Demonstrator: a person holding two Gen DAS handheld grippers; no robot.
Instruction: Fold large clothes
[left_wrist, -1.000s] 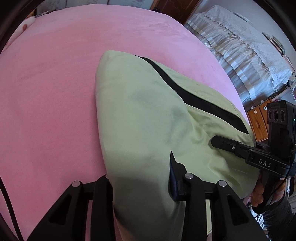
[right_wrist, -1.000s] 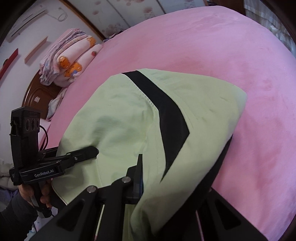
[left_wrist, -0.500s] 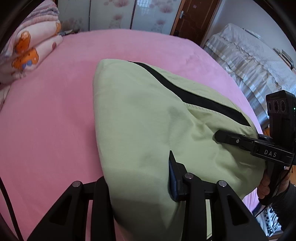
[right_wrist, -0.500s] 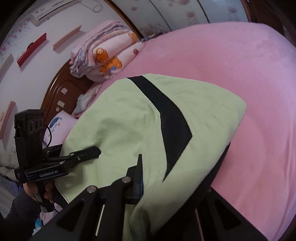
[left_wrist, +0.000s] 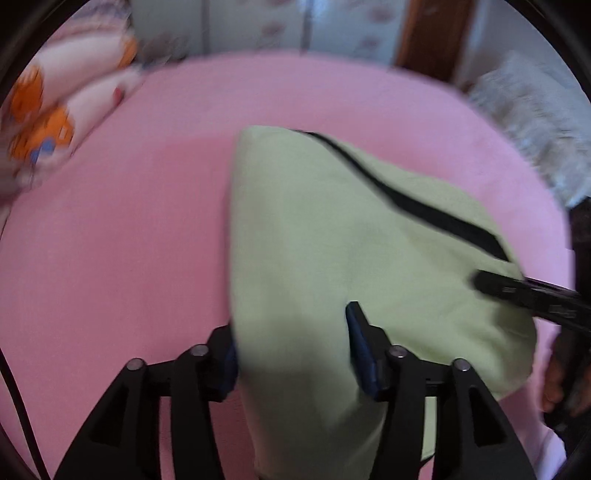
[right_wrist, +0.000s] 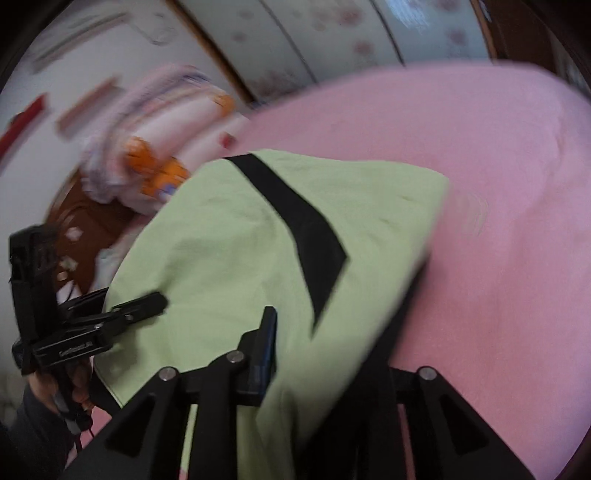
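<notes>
A light green garment (left_wrist: 314, 221) with a black stripe (left_wrist: 424, 206) lies folded over on the pink bed (left_wrist: 110, 240). My left gripper (left_wrist: 291, 332) straddles its near left corner. Its jaws are opening, and the cloth still lies between them. In the right wrist view the garment (right_wrist: 229, 240) drapes over my right gripper (right_wrist: 328, 332), hiding its right finger. Those jaws are opening too, with cloth between them. Each view shows the other gripper's fingers on the garment's near edge: the right one's (left_wrist: 495, 284) and the left one's (right_wrist: 147, 302). Both views are blurred.
Folded blankets with orange cartoon prints (left_wrist: 48, 122) are stacked at the bed's head, by a wooden headboard (right_wrist: 77, 221). A second bed under a white cover (left_wrist: 532, 118) stands to the right. A hand (right_wrist: 55, 391) holds the left gripper's handle. Bare pink bed (right_wrist: 498, 184) surrounds the garment.
Both grippers have swept across the bed with the garment, so more of the wall and blankets shows. Both pairs of fingers have spread apart. The picture has become blurred.
</notes>
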